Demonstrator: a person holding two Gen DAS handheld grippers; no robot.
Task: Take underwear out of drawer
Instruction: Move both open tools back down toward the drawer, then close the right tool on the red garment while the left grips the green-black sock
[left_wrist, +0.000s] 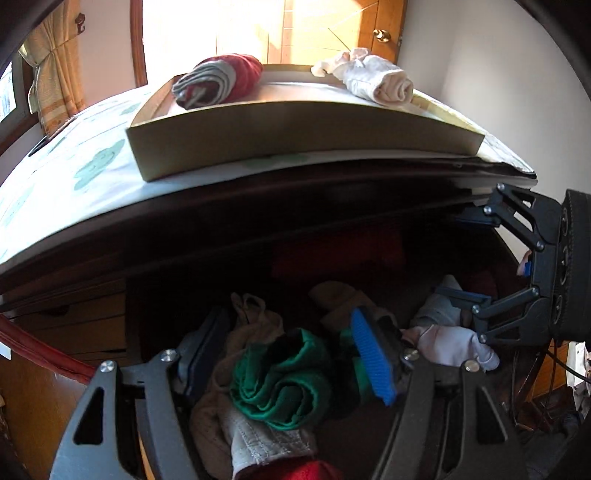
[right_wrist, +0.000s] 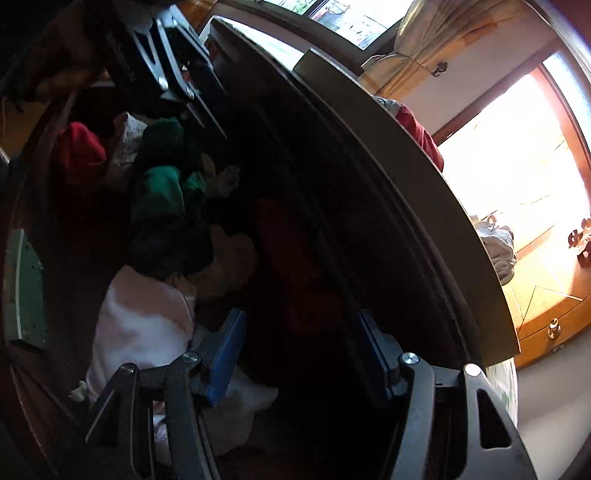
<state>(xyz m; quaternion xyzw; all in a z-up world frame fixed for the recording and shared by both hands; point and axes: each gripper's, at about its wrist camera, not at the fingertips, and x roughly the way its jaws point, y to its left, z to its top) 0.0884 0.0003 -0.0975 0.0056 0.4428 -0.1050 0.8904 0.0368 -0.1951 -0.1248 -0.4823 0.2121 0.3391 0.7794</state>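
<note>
I hold both tongs tilted down into the open drawer (left_wrist: 155, 310), under the dark front edge of the dresser top (left_wrist: 258, 206). My left gripper (left_wrist: 284, 354) has its jaws standing apart, with the blue ribbed pad (left_wrist: 371, 360) on one side and the dark pad on the other flanking a rolled green garment (left_wrist: 284, 387); the pads lie close beside the cloth, but I cannot confirm that they press on it. Beige and grey-white pieces (left_wrist: 240, 417) lie under and around the green roll, and a red piece (left_wrist: 310, 470) sits at the bottom edge of the left view. My right gripper (right_wrist: 299, 354) is also open, its blue pads (right_wrist: 225, 358) well apart with only dark drawer space between them; nothing is gripped. It enters the left view from the right side, rolled on its side, over a pale pink garment (right_wrist: 144, 325) that lies just beside its left finger. A dark red piece (right_wrist: 291, 258) lies further back in the shadow. The underwear remains a loose heap inside the drawer. On top of the dresser stands a shallow cardboard tray (left_wrist: 295, 136) holding a red and grey roll (left_wrist: 218, 81) and a white and beige roll (left_wrist: 373, 79).
</note>
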